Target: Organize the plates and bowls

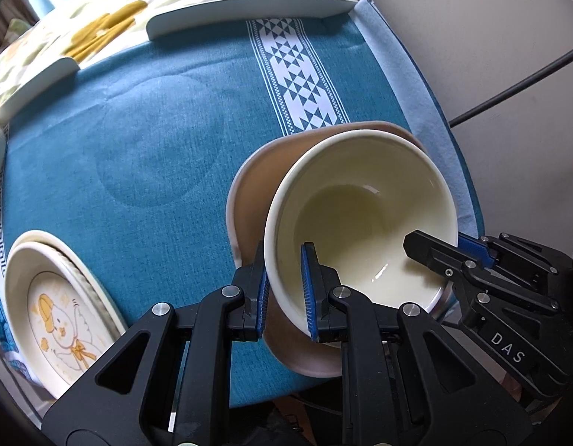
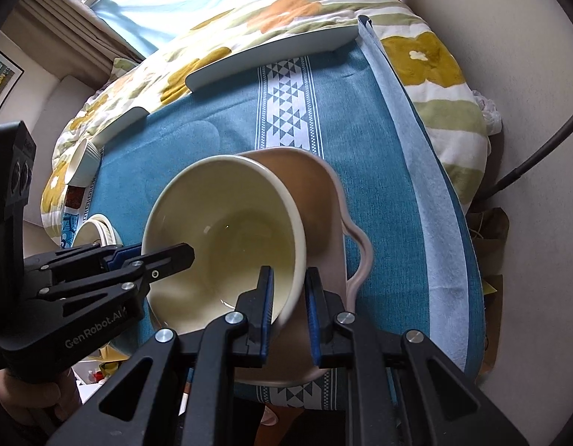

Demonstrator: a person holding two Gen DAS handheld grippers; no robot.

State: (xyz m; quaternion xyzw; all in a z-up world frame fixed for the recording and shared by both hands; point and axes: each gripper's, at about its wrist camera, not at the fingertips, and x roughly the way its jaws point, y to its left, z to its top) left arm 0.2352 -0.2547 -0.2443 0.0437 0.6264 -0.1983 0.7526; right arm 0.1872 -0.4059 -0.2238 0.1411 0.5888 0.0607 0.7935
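The table (image 1: 167,141), the largest item, is wearing a teal cloth with a white triangle-patterned band (image 1: 297,70) running away from you; a floral quilt (image 2: 427,48) is lying beyond its far edge. A pinkish-tan dish (image 1: 249,193) with a wavy handle is sitting on the cloth near the table's right side. You are holding a cream bowl (image 1: 364,200) tilted above and against that dish, its opening turned toward you. At the table's near left corner, a duck-printed plate (image 1: 63,327) is lying inside a cream rim. In the right wrist view, a small ribbed white bowl (image 2: 84,163) is resting at the far left edge.

Your left gripper (image 1: 284,290) is gripping the cream bowl's left rim, its jaws clamped on the wall with one blue pad inside and one outside. Your right gripper (image 2: 288,312) is doing the same on the opposite rim, jaws clamped on the wall. Part of your hand (image 2: 30,401) is showing beneath the left gripper in the right wrist view.
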